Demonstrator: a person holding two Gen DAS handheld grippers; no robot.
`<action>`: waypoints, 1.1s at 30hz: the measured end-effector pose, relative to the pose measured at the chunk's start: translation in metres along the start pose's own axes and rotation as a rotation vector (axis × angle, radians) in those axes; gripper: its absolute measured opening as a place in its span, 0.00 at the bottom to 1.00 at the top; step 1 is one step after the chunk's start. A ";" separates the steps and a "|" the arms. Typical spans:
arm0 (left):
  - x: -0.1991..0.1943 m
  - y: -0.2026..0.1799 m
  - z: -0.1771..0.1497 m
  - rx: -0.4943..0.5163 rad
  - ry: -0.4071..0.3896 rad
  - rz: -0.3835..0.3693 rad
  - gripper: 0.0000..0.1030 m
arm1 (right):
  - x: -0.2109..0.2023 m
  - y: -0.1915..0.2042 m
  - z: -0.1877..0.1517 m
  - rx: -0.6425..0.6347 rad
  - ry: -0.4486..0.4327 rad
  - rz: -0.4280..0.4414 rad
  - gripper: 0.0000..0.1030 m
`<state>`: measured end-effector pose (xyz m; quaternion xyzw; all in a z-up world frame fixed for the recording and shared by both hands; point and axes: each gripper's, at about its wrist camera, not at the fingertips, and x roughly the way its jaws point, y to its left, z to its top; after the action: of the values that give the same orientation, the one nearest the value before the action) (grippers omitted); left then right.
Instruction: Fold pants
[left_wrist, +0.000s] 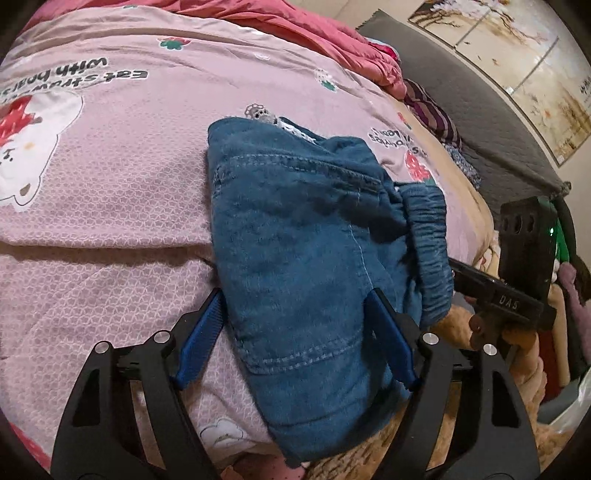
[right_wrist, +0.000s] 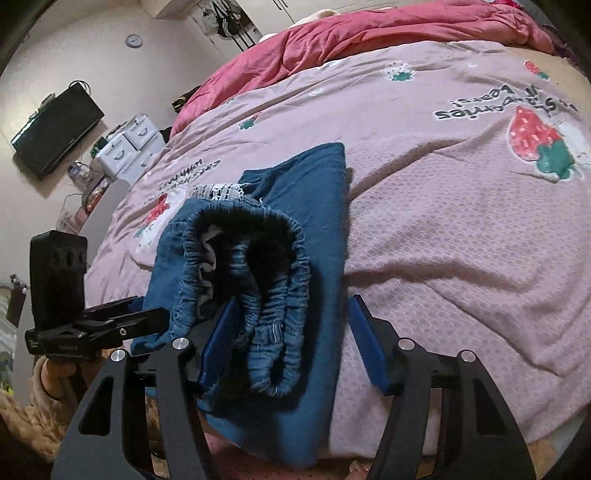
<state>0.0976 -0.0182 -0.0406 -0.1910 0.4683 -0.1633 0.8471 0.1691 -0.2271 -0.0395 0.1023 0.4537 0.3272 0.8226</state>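
Blue denim pants (left_wrist: 306, 236) lie folded into a compact bundle on the pink bedspread (left_wrist: 110, 206), near the bed's front edge. The left gripper (left_wrist: 295, 332) is open; its blue fingers straddle the bundle's near end, one on each side. In the right wrist view the pants (right_wrist: 280, 266) show their elastic waistband (right_wrist: 258, 280) gathered on top, with white lace trim behind. The right gripper (right_wrist: 291, 343) is open, its jaws spread around the waistband end. Each gripper shows in the other's view: the right one (left_wrist: 517, 280) and the left one (right_wrist: 92, 321).
A red quilt (right_wrist: 369, 33) is heaped at the far side of the bed. A grey headboard (left_wrist: 480, 110) and striped cloth lie to the right in the left wrist view. A TV (right_wrist: 55, 129) and white boxes (right_wrist: 129, 144) stand against the wall.
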 end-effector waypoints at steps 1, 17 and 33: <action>0.002 0.001 0.003 -0.008 -0.003 -0.001 0.68 | 0.001 0.000 0.000 0.001 0.000 0.008 0.58; 0.007 -0.010 0.011 0.010 -0.032 0.030 0.46 | 0.006 0.005 -0.003 -0.031 -0.034 0.058 0.39; -0.054 -0.023 0.033 0.085 -0.173 0.041 0.36 | -0.022 0.077 0.028 -0.253 -0.167 0.032 0.27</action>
<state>0.0961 -0.0077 0.0264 -0.1586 0.3901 -0.1487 0.8948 0.1491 -0.1791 0.0271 0.0322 0.3371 0.3853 0.8584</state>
